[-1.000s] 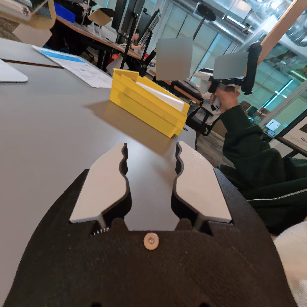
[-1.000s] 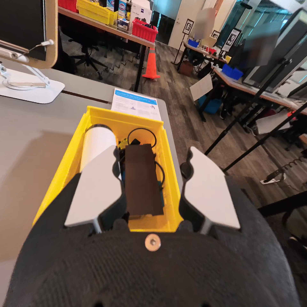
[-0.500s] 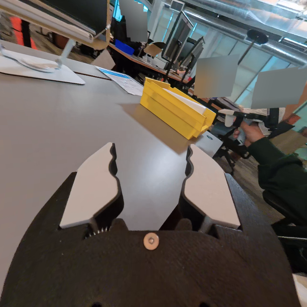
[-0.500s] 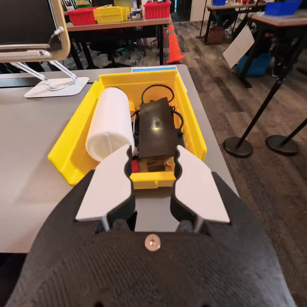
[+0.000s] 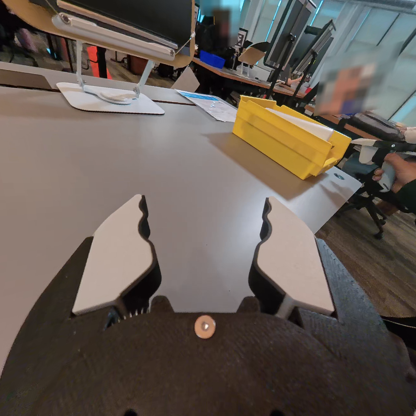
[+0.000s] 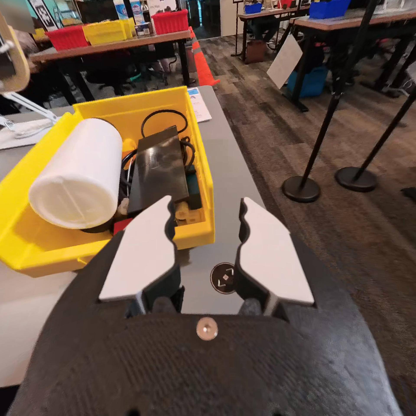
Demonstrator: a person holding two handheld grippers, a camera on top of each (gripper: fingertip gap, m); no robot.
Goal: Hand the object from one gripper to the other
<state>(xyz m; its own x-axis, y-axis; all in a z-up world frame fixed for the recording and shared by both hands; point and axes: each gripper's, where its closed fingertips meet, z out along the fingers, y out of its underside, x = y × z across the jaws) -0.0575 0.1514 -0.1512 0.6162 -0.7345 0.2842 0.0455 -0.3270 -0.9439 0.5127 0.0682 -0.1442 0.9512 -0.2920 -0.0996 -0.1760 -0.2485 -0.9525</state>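
Note:
A yellow bin (image 6: 198,234) stands near the right end of the grey table (image 5: 112,162). It holds a white cylinder (image 6: 76,173), a black flat box (image 6: 159,171), black cable loops and small yellow and red parts. My right gripper (image 6: 206,200) is open and empty, just before the bin's near right corner, above the table's edge. My left gripper (image 5: 203,198) is open and empty, low over the bare table, well to the left of the bin (image 5: 286,139). The right gripper, held in a hand, shows at the far right of the left wrist view (image 5: 382,148).
A monitor on a white stand (image 5: 108,101) sits at the back of the table. A printed sheet (image 5: 209,105) lies behind the bin. A round grommet (image 6: 222,281) is set in the table corner. Black stanchions (image 6: 301,186), an orange cone (image 6: 202,65) and other desks stand beyond.
My left gripper opened wider and turned left, bringing the monitor stand into view. My right gripper drew back from over the bin, narrowed, then reopened, and shifted to the bin's right corner.

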